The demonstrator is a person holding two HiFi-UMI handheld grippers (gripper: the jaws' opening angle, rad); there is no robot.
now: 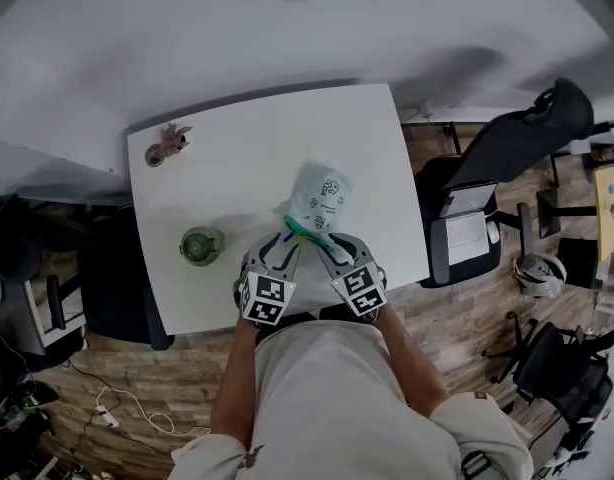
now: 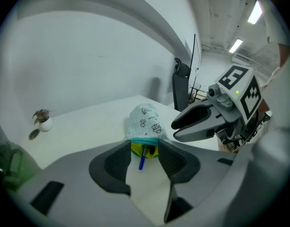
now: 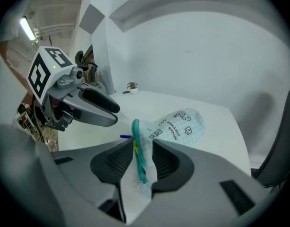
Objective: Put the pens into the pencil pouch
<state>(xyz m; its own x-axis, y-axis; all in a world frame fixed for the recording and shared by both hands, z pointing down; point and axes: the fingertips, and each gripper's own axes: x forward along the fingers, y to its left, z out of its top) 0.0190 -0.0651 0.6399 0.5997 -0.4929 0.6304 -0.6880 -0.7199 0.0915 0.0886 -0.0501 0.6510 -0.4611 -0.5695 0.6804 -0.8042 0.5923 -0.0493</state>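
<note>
At 6 o'clock on the bench (image 1: 237,168), right at its near edge, both tools point toward 12. The left hand-held gripper (image 2: 144,151) is released. Its jaws stand apart on either side of a blue pen (image 2: 141,161), and neither pad presses on it. The right hand-held gripper (image 3: 142,157) also looks released, with the teal zipper lip (image 3: 138,155) lying slack between its pads.

The pen's tail sticks out of the yellow-lined mouth of the pouch (image 1: 320,200), which lies at 12 o'clock from the grippers, closed end away.

To finish this pen well, I would pinch the lip again with the right gripper to keep the mouth wide. The left gripper can then nudge the tail straight toward 12, along the pouch's length, so the tip does not snag the lining.

Farther off, a green round thing (image 1: 202,245) sits at 9 o'clock and a small plant (image 1: 167,143) at 11.

The pen's front end is hidden inside the pouch, and so is whatever else is in there. No other loose pens show on the bench.
</note>
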